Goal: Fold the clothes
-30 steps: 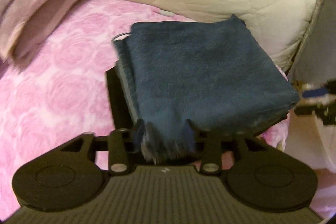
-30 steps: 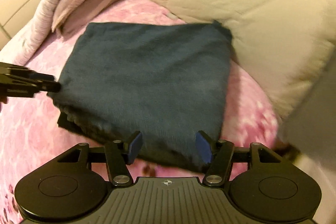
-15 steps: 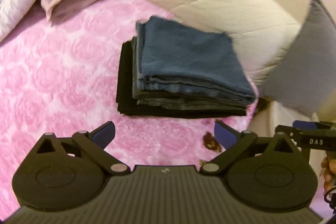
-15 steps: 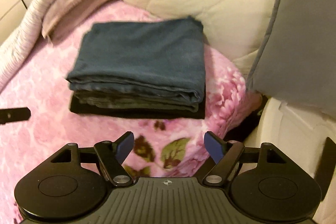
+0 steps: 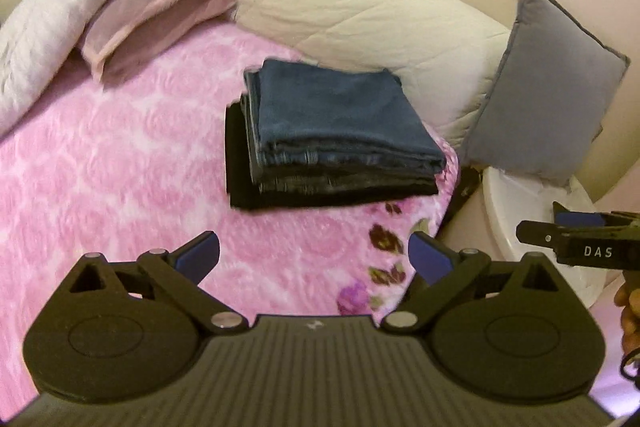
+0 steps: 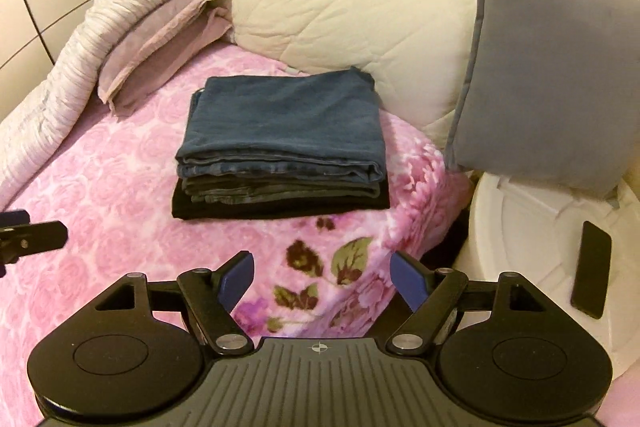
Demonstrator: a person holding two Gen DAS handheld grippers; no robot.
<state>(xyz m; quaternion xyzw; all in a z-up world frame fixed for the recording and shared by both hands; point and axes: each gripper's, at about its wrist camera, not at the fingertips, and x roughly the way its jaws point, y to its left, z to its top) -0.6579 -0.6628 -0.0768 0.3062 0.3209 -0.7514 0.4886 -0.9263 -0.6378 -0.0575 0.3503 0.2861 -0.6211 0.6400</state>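
Folded clothes (image 6: 280, 143) sit in a neat stack near the corner of the bed, on the pink rose-patterned blanket (image 6: 100, 187), just in front of the cream quilted duvet (image 6: 340, 15). A blue denim piece lies on top, greyer denim under it, and a black garment at the bottom; how many pieces make up the middle I cannot count, since only their edges show. The far edge of the stack is hidden by its own top layer. Folded edges face both grippers, and the stack looks roughly square, so no long axis stands out.

Both tools hang clear of the stack, above the blanket's flowered edge. The left gripper (image 5: 314, 255) has its blue pads spread wide with nothing between them, and the right gripper (image 6: 322, 277) is likewise spread and empty. In the left view the right tool pokes in at the edge, a little of a hand (image 5: 628, 315) visible, the rest cut off.

A grey cushion (image 6: 540, 75) leans on a white round stand (image 6: 520, 227) beside the bed, and a dark flat object (image 6: 592, 269), too indistinct to name, lies on it. Folded mauve bedding (image 6: 160, 43) is piled at the bed's far side.
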